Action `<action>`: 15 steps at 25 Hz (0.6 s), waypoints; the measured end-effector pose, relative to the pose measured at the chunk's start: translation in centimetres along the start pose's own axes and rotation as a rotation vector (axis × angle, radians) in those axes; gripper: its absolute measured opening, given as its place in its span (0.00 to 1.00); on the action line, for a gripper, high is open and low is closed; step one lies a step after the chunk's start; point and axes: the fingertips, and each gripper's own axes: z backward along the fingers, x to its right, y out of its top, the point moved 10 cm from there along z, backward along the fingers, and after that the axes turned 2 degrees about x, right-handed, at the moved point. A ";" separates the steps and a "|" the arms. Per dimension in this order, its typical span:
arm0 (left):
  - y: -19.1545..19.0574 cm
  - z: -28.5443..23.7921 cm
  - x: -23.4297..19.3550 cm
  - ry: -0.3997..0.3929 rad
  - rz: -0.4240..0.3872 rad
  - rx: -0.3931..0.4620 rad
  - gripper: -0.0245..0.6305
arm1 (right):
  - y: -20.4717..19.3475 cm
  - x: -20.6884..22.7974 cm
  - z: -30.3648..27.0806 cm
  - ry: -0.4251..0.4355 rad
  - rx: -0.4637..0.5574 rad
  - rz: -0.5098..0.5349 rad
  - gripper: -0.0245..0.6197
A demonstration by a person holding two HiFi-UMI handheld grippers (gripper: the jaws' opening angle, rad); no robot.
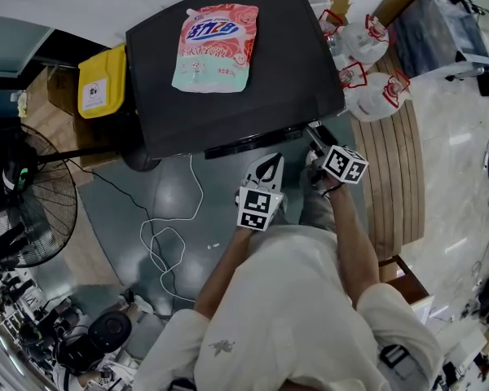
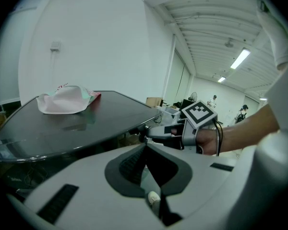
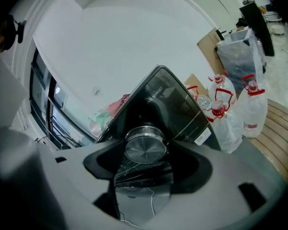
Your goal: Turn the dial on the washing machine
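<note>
The left gripper (image 2: pixel 146 145) is clenched on nothing. The right gripper (image 1: pixel 315 139) has its fingers loose on either side of the silver dial (image 3: pixel 145 147) on the washing machine (image 1: pixel 253 88), not biting. If it twisted now, I'd expect them to skate round the smooth rim. The pouch (image 1: pixel 216 46) beyond the left fingers carries blue characters I can't read.

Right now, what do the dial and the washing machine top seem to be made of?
The dial looks like brushed metal, silver with a fine radial sheen; metal-look plastic is possible. The washing machine top is dark and glossy, likely glass or polished plastic; it mirrors the pouch lying on it.
</note>
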 end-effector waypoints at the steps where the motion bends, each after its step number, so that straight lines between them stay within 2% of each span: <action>1: 0.0 0.0 0.0 0.000 0.000 0.001 0.06 | 0.0 -0.2 0.0 -0.004 -0.005 0.018 0.51; 11: 0.9 0.2 -0.5 0.002 -0.002 0.030 0.06 | 1.0 -1.8 1.2 -0.070 -0.001 0.240 0.53; 15: 1.3 0.4 -0.7 0.002 -0.004 0.049 0.06 | 1.7 -3.1 2.3 -0.071 0.018 0.345 0.53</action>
